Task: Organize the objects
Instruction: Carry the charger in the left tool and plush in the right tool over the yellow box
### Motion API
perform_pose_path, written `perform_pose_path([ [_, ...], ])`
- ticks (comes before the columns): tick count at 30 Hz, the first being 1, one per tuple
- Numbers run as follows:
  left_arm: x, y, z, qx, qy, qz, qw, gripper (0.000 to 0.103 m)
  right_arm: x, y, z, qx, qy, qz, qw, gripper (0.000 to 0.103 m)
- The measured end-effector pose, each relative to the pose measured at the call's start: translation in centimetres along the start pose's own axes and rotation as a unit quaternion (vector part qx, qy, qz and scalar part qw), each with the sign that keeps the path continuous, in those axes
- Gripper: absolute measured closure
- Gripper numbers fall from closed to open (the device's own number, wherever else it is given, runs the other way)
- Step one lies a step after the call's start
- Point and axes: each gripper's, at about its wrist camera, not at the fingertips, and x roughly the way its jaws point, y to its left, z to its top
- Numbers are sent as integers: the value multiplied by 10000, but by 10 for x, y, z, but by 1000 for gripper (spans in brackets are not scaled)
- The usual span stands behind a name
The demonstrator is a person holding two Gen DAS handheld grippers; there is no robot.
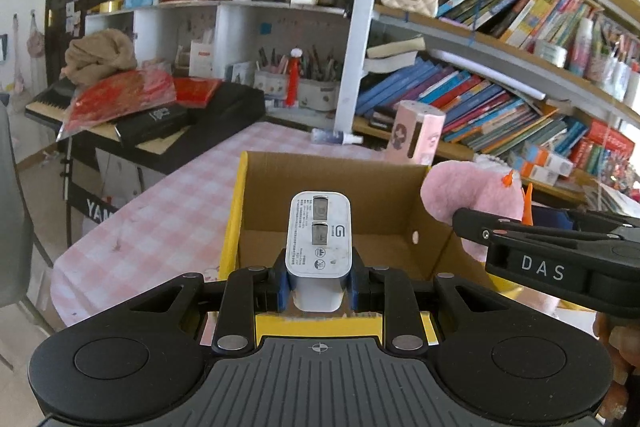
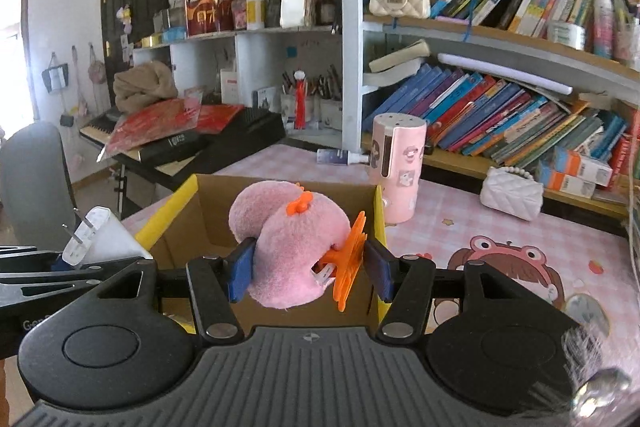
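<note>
Item: white charger [image 1: 319,247], clamped in your left gripper [image 1: 319,291], prongs forward, poised over the cardboard box [image 1: 256,195]; opening directly below. Item: pink plush [image 2: 286,247], pinched in your right gripper [image 2: 308,273], above the box's right wall.

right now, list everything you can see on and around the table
cardboard box: 1, brown with yellow outside, table middle, open
phone charger: 1, white, in left claw over box
plush toy: 1, pink with orange feet, in right claw over box
pink dispenser: 1, behind box
quilted purse: 2, cream, one on table right, one on shelf
spray bottle: 1, lying behind box
tablecloth: 1, pink checked
left claw: shut
right claw: shut
</note>
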Motion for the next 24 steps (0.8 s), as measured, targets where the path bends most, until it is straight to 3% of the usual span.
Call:
perform_pose_path([
  [14, 65, -13, 4, 53, 616, 357, 9974, 78, 83, -17, -3, -711, 720, 374, 9942, 48],
  [24, 94, -20, 1, 159, 1078, 568, 9924, 78, 114, -11, -8, -1699, 1011, 656, 9781, 48],
])
